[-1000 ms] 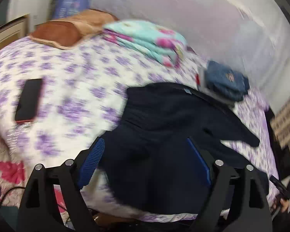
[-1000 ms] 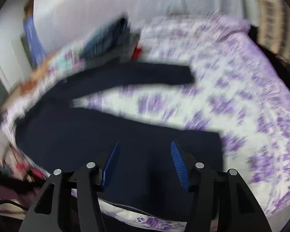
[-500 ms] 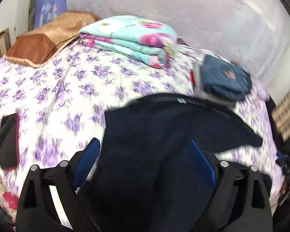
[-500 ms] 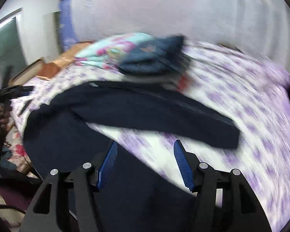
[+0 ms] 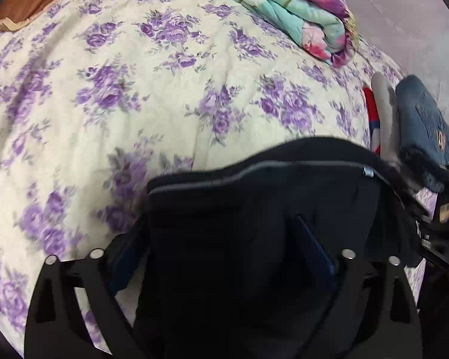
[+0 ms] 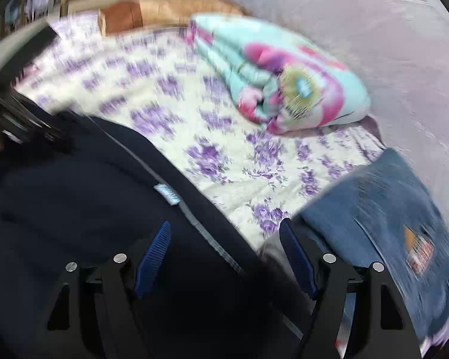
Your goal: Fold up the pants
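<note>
Both grippers are over the waistband end of the dark pants (image 5: 254, 224), which lie spread on the flowered bedspread (image 5: 119, 89), waistband toward the far side.

Left gripper (image 5: 224, 257): jaws wide, have just been opening. Cloth lies between and under them, but the pads aren't pressing on it, so no grip. Its left finger sits at the pants' side edge.

Right gripper (image 6: 224, 254): also released, jaws have just been opening. It straddles the waistband seam near the small white label (image 6: 167, 193); nothing is pinched.

Risks from here:
- Right view is smeared. Closing in that state likely catches one layer only, or misses the band, and the fold comes out skewed.
- The folded jeans (image 6: 389, 224) sit just beside the right finger. Drift that way and they get snagged or knocked off their stack.
- Bedspread is soft and quilted. Going in deep could pinch it together with the pants and drag it along.
- Folded blanket (image 6: 278, 80) is well apart, no concern.
</note>
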Available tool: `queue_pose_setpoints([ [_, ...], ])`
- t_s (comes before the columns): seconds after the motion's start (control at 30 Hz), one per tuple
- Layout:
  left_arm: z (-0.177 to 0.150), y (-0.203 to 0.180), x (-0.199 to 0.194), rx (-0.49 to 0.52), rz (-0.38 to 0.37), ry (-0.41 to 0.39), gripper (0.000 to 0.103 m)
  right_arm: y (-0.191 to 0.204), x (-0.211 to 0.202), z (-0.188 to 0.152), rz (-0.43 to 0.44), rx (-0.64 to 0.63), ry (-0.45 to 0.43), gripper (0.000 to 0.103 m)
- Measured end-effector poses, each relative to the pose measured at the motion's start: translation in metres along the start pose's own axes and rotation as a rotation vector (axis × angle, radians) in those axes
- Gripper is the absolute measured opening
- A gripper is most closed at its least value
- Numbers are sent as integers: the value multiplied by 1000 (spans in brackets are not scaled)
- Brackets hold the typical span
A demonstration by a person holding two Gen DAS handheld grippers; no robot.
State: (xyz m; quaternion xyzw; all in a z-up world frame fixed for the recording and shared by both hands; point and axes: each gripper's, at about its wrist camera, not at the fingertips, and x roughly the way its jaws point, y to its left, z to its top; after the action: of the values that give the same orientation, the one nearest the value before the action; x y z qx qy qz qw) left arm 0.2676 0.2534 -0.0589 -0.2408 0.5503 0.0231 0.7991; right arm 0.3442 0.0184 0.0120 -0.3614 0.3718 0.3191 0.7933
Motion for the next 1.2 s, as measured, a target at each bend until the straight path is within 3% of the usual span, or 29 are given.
queue_pose_setpoints([
  [0.1, 7, -7, 4, 12, -4, -2, 94, 12, 36, 3, -31, -109, 48, 73],
  [0.13, 7, -10, 5, 19, 0, -8, 89, 16, 40, 0, -45, -141, 48, 62],
  [0.17, 6, -11, 5, 25, 1, -17, 80, 16, 45, -3, 24, -136, 82, 3],
  [0.2, 7, -13, 4, 30, -8, -26, 54, 13, 49, -3, 86, -89, 118, 6],
  [0.23, 7, -14, -1, 25, -66, -28, 51, 11, 43, -5, 81, -70, 94, 5],
  [0.4, 6, -20, -41, 31, -81, -150, 51, 2, -16, -10, 43, -31, -43, 5],
  [0.6, 6, -41, -93, 120, -122, -274, 52, 1, -100, -22, -7, 14, -164, 5],
  [0.7, -12, -47, -126, 202, -156, -334, 54, 17, -150, -41, 0, 26, -219, 5],
  [0.8, -44, -41, -152, 272, -158, -350, 62, 59, -200, -74, 55, 14, -262, 5],
  [0.9, -94, -19, -167, 279, -154, -328, 64, 114, -219, -114, 182, 9, -273, 5],
  [1.03, -159, 21, -154, 213, -153, -224, 67, 184, -188, -159, 328, 5, -221, 4],
  [1.2, -200, 59, -131, 66, -207, -123, 67, 201, -143, -186, 354, 143, -210, 4],
])
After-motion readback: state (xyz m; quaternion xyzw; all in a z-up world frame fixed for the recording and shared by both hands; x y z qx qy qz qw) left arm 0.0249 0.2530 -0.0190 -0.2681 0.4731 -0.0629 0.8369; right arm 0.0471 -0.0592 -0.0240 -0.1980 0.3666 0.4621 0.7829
